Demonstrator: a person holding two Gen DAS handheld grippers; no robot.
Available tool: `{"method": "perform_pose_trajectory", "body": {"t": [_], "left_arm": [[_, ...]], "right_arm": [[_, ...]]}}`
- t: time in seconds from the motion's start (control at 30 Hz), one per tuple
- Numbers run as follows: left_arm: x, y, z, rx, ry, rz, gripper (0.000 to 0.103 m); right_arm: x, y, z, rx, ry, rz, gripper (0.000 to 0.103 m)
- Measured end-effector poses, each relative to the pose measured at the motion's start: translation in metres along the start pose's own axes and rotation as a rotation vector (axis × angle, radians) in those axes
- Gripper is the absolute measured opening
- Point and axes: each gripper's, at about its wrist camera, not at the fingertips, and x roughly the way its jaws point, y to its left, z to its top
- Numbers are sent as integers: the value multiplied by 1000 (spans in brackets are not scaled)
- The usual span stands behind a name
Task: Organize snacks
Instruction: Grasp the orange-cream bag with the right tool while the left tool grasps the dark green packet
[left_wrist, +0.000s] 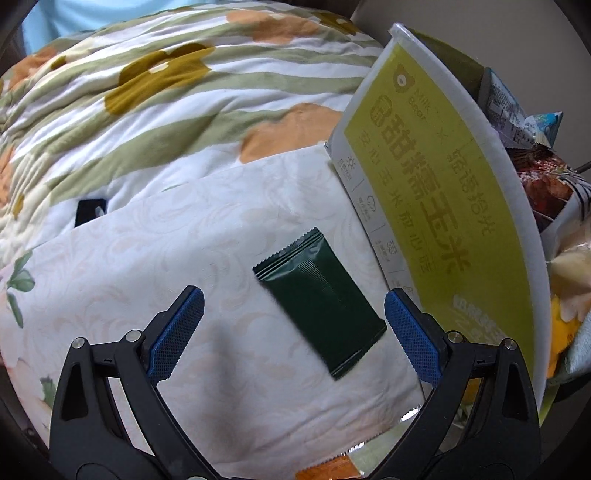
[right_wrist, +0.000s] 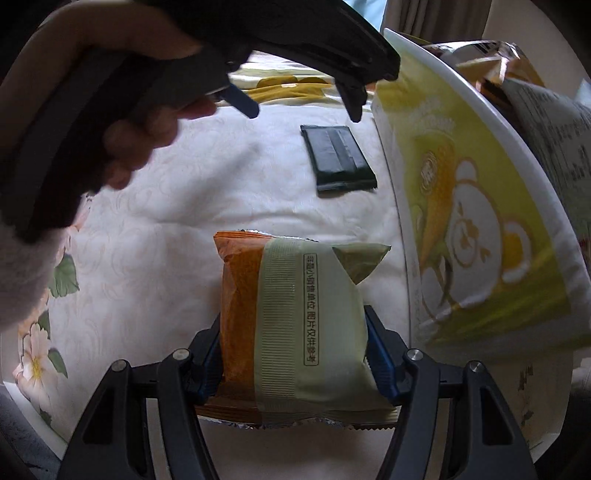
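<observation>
Left gripper (left_wrist: 293, 314) spread wide over dark green packet (left_wrist: 320, 301) beside box (left_wrist: 443, 206); right gripper (right_wrist: 293, 354) clamps orange-and-cream packet (right_wrist: 291, 321); bedspread (left_wrist: 184, 258) open leftward.

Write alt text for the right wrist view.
The right gripper is shut on an orange and pale green snack packet above a white bedsheet. Ahead, the open left gripper hovers over a dark green packet beside a yellow-green box.

Two loose packets (right_wrist: 338, 158) (right_wrist: 295, 325), one box (left_wrist: 443, 206).
</observation>
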Motion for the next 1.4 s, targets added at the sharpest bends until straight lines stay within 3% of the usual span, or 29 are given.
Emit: {"method": "perform_pose_trajectory", "body": {"t": [0.27,0.4,0.63,0.8,0.9,0.97,1.03,1.4], "left_arm": [[23,-5,-5,31,15,156,98],[19,-1,-16,49,27,175,98],[13,9,-31,-20,66,157,98],[16,-5,-38,67,52,232,96],[9,-3,-38,74,33,227,79],[3,-1,-38,82,22,223,56],[1,0,-38,104,21,219,49],[-10,3,-70,202,27,195,42]], "right_arm": [[-12,-4,-18,-12,-4,-3,62],[-10,-8,-17,-8,-7,9,62],[-15,-16,-22,-3,-13,26,62],[-13,-14,-15,2,-17,37,62],[-13,-20,-19,10,-23,37,62],[-13,-21,-20,16,-27,37,62],[-13,-22,-21,18,-31,35,62],[-15,-19,-28,27,-54,16,62]]}}
